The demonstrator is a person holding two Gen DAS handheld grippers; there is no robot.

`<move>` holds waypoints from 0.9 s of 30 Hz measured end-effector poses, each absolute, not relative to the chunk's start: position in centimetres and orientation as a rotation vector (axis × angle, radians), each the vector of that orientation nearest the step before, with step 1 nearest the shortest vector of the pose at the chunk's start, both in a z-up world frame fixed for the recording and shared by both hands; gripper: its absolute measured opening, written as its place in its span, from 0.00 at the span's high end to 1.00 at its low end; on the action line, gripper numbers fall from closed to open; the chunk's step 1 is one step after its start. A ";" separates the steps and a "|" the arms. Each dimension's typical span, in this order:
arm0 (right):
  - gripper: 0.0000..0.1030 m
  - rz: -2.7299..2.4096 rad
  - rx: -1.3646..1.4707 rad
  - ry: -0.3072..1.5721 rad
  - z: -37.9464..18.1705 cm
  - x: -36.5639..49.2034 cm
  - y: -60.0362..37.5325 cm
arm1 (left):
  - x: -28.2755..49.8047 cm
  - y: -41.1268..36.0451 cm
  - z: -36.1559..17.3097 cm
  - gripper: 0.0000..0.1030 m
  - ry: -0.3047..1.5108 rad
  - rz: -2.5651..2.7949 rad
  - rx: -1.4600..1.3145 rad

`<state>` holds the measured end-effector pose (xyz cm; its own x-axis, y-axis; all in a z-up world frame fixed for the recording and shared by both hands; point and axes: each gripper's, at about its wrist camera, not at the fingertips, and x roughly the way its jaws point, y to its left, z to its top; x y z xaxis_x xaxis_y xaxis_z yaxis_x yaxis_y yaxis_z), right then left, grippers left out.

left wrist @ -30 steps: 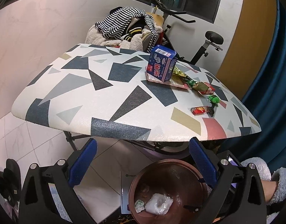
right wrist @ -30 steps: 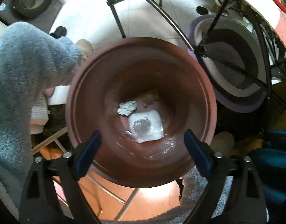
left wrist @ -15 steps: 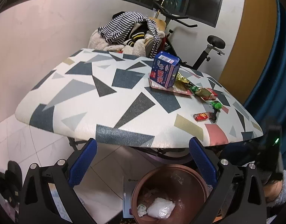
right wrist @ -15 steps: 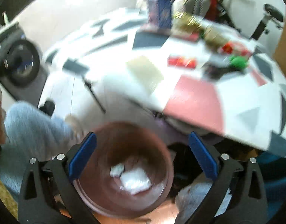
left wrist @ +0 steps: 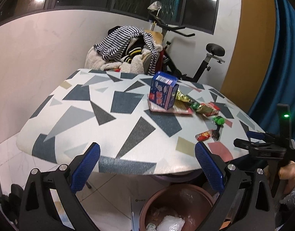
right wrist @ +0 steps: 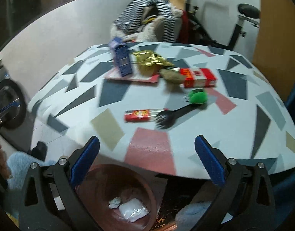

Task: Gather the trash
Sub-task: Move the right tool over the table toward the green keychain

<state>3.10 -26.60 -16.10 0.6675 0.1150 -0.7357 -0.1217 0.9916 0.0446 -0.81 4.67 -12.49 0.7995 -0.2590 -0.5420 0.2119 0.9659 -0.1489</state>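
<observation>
**Both grippers empty above the bin, trash waiting on the table**

The left gripper [left wrist: 146,165] hangs low at the near edge of the table [left wrist: 85,115], fingers spread wide with nothing between them, pointing across the tabletop. The right gripper [right wrist: 146,159] is held level beside it, also wide and empty, aimed at the litter; from the left view it shows at the table's right corner, gripped in a hand [left wrist: 289,173] in a fuzzy sleeve.

The bin [right wrist: 145,190] stands on the floor under the near edge, below both tools, with a clear bag [right wrist: 133,209] and a crumpled scrap [right wrist: 114,202] inside.

On the table lie a red wrapper [right wrist: 139,115] touching a black spork [right wrist: 172,116], a green pom-pom [right wrist: 198,96], a red carton [right wrist: 199,77], a gold packet [right wrist: 150,60] and an upright blue box [right wrist: 121,59] on a pink sheet [right wrist: 132,78].
</observation>
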 end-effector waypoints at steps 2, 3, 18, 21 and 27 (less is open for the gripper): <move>0.06 0.108 -0.027 0.827 -16.0 3.5 -27.0 | -0.5 4.7 -12.2 0.07 0.586 -0.260 -0.088; 0.06 0.110 -0.026 0.821 -16.1 3.5 -27.3 | -0.3 4.7 -12.1 0.07 0.585 -0.263 -0.092; 0.05 0.150 -0.042 0.804 -16.0 6.4 -30.2 | 2.8 4.0 -12.1 0.06 0.629 -0.297 -0.070; 0.06 0.093 -0.074 0.822 -16.3 7.3 -30.3 | 3.6 3.7 -11.7 0.06 0.603 -0.272 -0.042; 0.06 0.109 0.009 0.838 -17.2 10.0 -32.1 | 5.4 3.4 -11.3 0.06 0.584 -0.265 -0.032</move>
